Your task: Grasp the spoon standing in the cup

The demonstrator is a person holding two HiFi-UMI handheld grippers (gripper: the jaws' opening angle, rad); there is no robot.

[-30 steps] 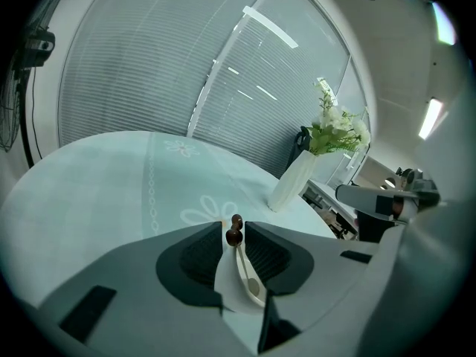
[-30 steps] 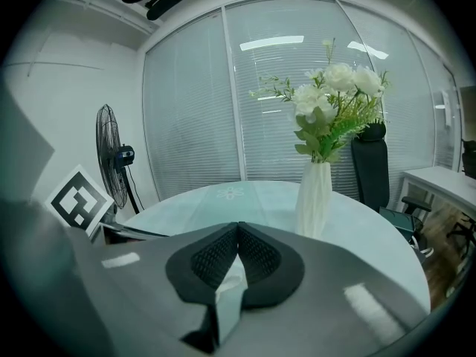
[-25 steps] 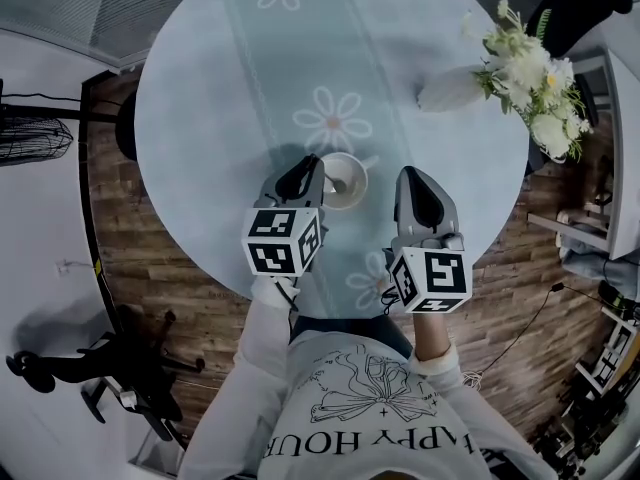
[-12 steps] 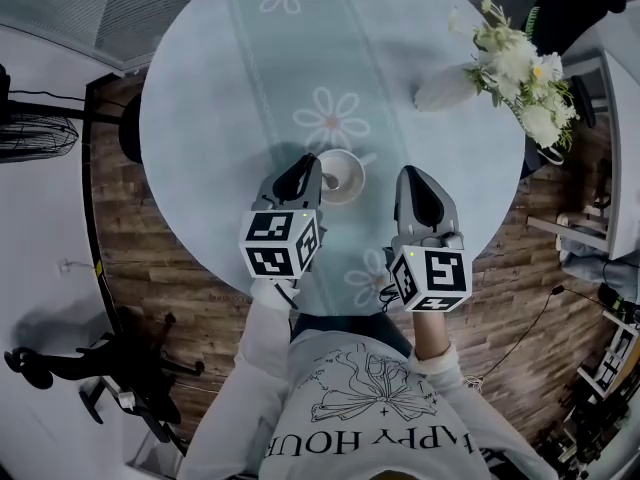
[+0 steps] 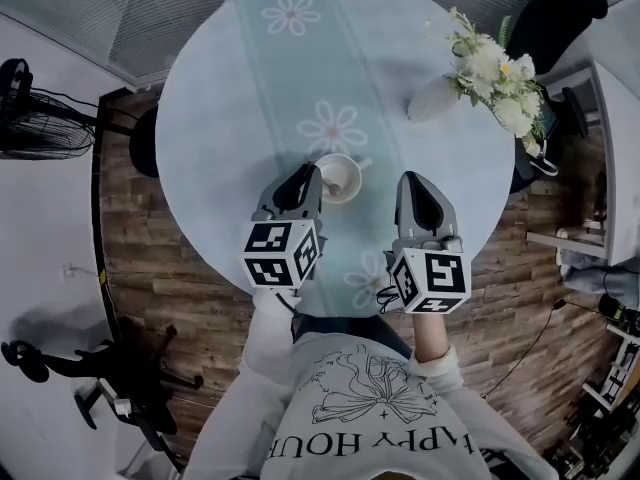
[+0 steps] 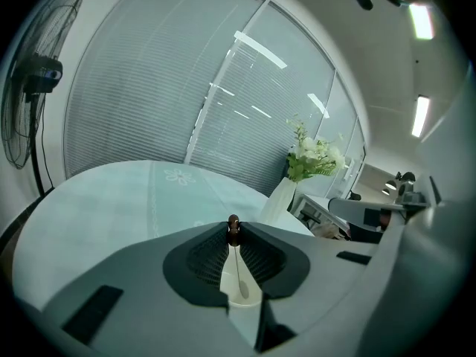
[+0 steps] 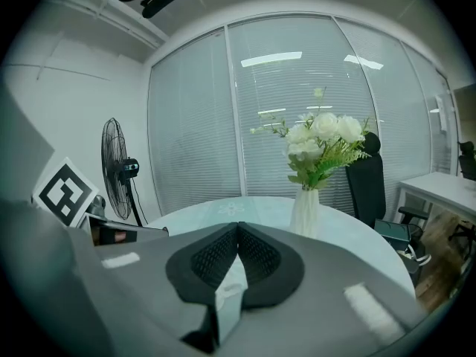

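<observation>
A white cup [image 5: 340,180] stands on the round pale blue table [image 5: 240,88], near its front edge. My left gripper [image 5: 306,175] hangs at the cup's left rim. In the left gripper view the spoon [image 6: 233,231], thin with a brown knob on top, is pinched at that knob between the tips of the left gripper [image 6: 233,222], whose jaws have just closed a little. The spoon hangs down over the cup [image 6: 251,294]. My right gripper [image 5: 411,181] floats to the right of the cup, apart from it, shut with nothing in it [image 7: 238,226].
A white vase of white flowers [image 5: 437,96] stands at the table's far right. It also shows ahead of each gripper, the vase [image 6: 277,201] in the left view and the vase [image 7: 303,210] in the right. A standing fan [image 5: 35,128] is left of the table, a black chair [image 5: 562,8] behind it.
Both grippers have risen a little above the table. The left one stays at the cup's left rim with the spoon's top between its tips.
</observation>
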